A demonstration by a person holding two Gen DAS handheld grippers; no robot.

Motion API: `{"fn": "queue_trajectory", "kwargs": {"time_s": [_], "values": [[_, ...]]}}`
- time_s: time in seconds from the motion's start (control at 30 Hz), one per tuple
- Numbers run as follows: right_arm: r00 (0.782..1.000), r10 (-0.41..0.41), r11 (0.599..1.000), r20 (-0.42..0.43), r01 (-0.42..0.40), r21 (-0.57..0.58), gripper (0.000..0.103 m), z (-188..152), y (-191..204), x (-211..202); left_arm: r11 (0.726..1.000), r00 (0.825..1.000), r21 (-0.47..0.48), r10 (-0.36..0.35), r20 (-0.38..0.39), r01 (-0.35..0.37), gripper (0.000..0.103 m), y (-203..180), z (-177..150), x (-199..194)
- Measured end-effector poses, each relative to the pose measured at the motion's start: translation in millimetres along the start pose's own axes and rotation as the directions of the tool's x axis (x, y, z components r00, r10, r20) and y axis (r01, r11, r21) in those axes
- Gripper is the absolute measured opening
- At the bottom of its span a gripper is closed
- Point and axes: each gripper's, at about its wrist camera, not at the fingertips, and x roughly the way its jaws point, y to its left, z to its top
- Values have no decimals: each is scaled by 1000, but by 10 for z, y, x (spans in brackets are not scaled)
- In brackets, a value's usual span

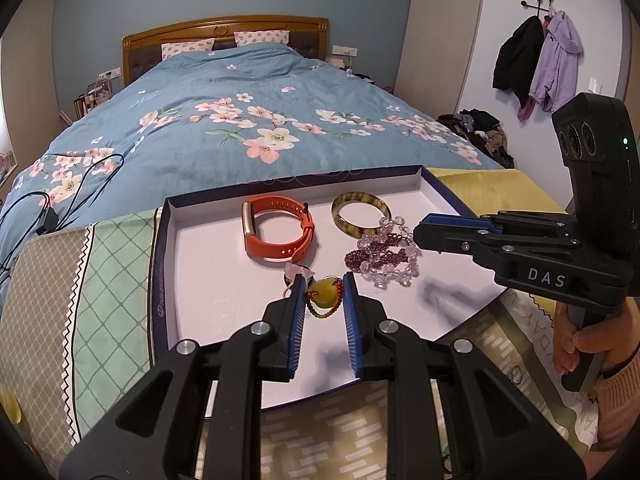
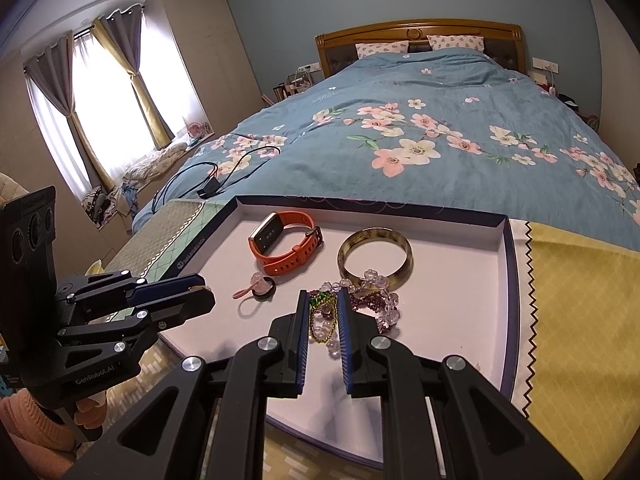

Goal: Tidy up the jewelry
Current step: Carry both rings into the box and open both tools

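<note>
- My right gripper point(image 2: 323, 300) hangs over a white-lined tray point(image 2: 505, 240), jaws nearly closed, seemingly pinching a green-and-gold bead strand point(image 2: 320, 312).
- Orange watch point(image 2: 286, 246), amber bangle point(image 2: 374, 258) and clear-and-purple beads point(image 2: 378, 300) lie just beyond.
- My left gripper point(image 2: 198, 284) hovers at the tray's left edge.

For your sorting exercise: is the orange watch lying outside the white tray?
No: the orange watch lies inside the white tray, beside the amber bangle.
</note>
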Motion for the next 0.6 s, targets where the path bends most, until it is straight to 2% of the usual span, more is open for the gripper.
{"fn": "queue_trajectory", "kwargs": {"time_s": [0.6], "values": [[999, -20, 1000, -33, 21, 4, 12, 10, -19, 169, 1000, 1000, -16, 22, -18, -22, 19, 40, -20, 192]]}}
